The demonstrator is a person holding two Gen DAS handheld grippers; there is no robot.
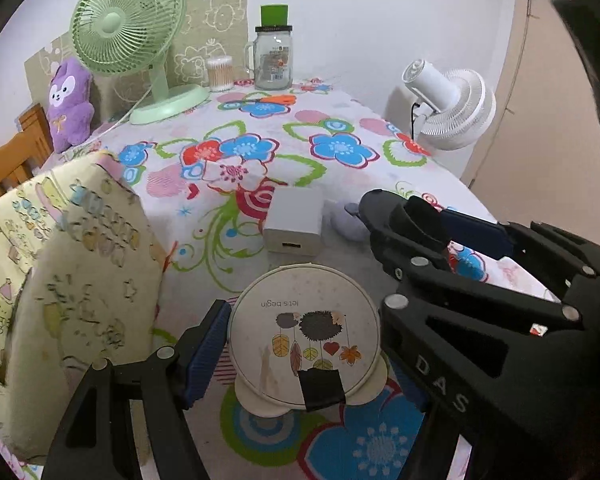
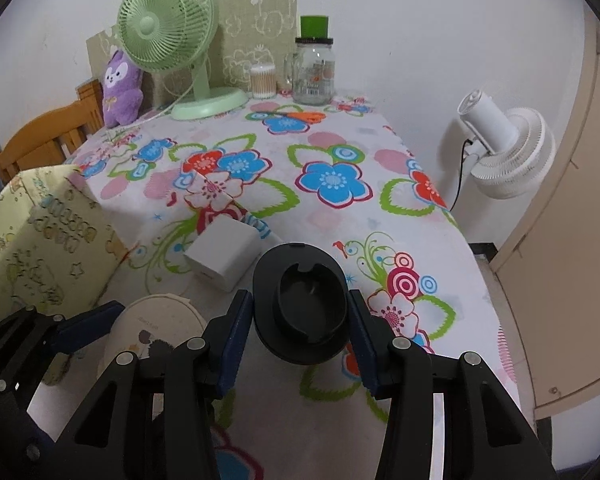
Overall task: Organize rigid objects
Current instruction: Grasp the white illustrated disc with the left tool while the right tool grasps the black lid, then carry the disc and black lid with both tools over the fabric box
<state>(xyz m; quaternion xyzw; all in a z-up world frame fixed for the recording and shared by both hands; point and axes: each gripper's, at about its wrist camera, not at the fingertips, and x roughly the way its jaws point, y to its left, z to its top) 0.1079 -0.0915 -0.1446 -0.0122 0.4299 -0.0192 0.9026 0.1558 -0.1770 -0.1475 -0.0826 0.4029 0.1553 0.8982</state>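
Observation:
My left gripper (image 1: pixel 304 344) is shut on a round cream mirror-like case (image 1: pixel 304 332) printed with a hedgehog and feathers, which rests on the floral tablecloth. My right gripper (image 2: pixel 300 320) is shut on a black oval holder (image 2: pixel 300 304), held just above the cloth; in the left wrist view the right gripper (image 1: pixel 420 232) reaches in from the right. A white USB charger block (image 1: pixel 294 220) lies just beyond the case, and it also shows in the right wrist view (image 2: pixel 224 254). A grey-lilac object (image 1: pixel 348 220) lies partly hidden behind the right gripper.
A yellow patterned fabric box (image 1: pixel 72 264) stands at the left. At the table's far edge are a green desk fan (image 1: pixel 128 36), a purple plush (image 1: pixel 68 104), a cotton-swab tub (image 1: pixel 220 74), a glass jar with a green cap on top (image 1: pixel 273 56) and orange scissors (image 1: pixel 276 99). A white fan (image 1: pixel 452 108) stands off the right edge.

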